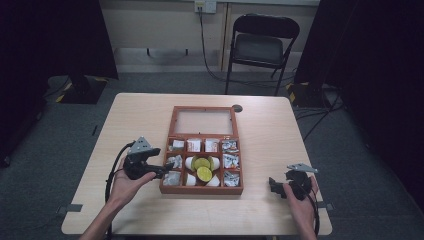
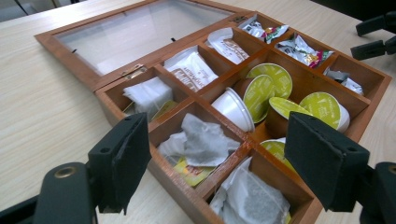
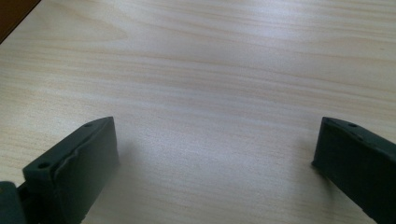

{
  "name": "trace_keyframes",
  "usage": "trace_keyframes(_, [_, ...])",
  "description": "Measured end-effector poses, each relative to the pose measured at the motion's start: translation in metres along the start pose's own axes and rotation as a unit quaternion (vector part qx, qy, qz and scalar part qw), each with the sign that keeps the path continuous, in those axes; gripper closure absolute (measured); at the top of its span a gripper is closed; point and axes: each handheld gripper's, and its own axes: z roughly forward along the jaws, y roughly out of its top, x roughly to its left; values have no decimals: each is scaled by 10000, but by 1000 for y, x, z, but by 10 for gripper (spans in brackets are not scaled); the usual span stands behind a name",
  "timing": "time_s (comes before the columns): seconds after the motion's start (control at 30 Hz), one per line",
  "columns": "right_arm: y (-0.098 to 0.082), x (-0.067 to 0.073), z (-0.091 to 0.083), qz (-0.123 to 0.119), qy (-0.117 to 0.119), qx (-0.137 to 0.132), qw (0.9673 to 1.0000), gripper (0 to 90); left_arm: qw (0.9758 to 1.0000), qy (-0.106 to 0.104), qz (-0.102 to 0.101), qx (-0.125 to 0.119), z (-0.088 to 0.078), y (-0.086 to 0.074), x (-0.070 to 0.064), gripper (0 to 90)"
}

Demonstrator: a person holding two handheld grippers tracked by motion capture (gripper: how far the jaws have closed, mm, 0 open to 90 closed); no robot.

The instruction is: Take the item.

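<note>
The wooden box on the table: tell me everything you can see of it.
The wooden box is reddish-brown and lies open flat on the table, its glass-paned lid hinged back away from the person. Dividers split it into nine compartments: tea bags at the left, sachets along the far row, foil packets at the right, green-lidded capsules in the middle.

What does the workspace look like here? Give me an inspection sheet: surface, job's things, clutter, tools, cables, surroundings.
Surface: light wooden table, bare around the box.
Job's things: wooden compartment box at the centre, glass lid folded back flat; tea bags in the side cells, green-lidded capsules in the middle.
Clutter: small dark disc beyond the lid.
Tools: left tool open at the box's left edge, nothing between its jaws; right tool open over bare table.
Cables: a black cable trails from the left tool; more on the floor.
Surroundings: folding chair, grey floor, dark curtains.
</note>
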Motion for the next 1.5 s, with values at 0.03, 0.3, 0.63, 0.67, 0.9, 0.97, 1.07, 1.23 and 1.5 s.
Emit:
trace_keyframes(0.03, [0, 0, 0, 0, 0, 0, 10000, 0, 10000, -45, 0, -7, 2, 2, -2, 224])
trace_keyframes(0.3, [0, 0, 0, 2, -1, 0, 10000, 0, 9997, -228, 26, 95, 15, 10, -10, 251])
trace_keyframes(0.63, [0, 0, 0, 0, -1, 0, 10000, 0, 9988, -400, 179, 203, 34, 15, -21, 266])
trace_keyframes(0.67, [0, 0, 0, -1, -1, -1, 10000, 0, 9986, -452, 193, 219, 37, 15, -24, 268])
trace_keyframes(0.9, [0, 0, 0, 3, -7, 0, 10000, 0, 9975, -632, 200, 240, 48, 19, -31, 306])
trace_keyframes(0.97, [-1, 0, -1, 4, -8, -5, 10000, 0, 9966, -714, 254, 337, 55, 22, -36, 308])
trace_keyframes(1.07, [-1, 0, -1, 11, -8, -3, 10000, 0, 9958, -789, 283, 366, 59, 25, -40, 309])
trace_keyframes(1.23, [-1, 0, -1, 11, -8, -3, 10000, 0, 9934, -952, 391, 506, 71, 31, -48, 324])
trace_keyframes(1.5, [-1, 0, -1, 9, -7, -4, 10000, 0, 9890, -1052, 504, 911, 84, 27, -51, 342])
